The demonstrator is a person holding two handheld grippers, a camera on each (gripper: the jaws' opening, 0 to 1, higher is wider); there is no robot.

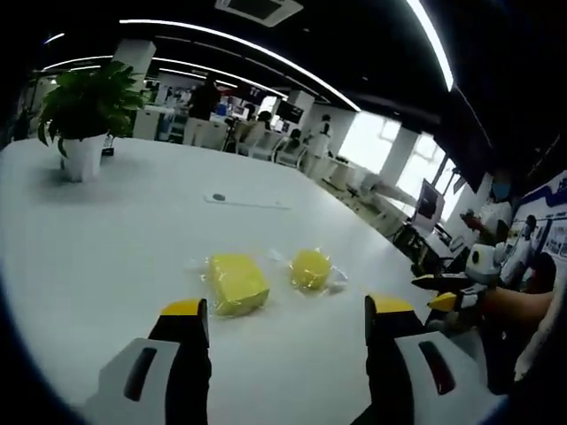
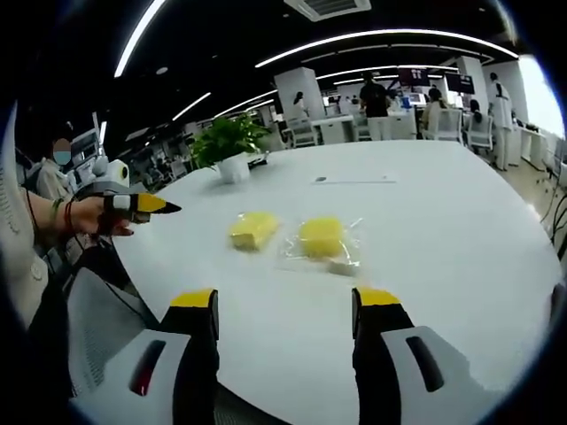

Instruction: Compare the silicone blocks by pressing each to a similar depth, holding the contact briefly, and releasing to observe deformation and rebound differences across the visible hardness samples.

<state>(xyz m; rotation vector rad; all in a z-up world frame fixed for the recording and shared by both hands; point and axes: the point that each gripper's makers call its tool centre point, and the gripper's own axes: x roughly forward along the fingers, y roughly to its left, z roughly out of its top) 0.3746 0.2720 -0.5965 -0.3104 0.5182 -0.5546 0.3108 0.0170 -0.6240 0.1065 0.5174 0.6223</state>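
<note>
Tongs, left [image 1: 285, 312] & right [image 2: 283, 305], both wide open, empty, short of two yellow blocks [image 1: 236, 283].

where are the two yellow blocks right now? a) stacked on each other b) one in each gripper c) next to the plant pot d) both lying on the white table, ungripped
d: both yellow blocks lie side by side in clear wrap on the white table, ahead of the open left gripper and the open right gripper.
</note>
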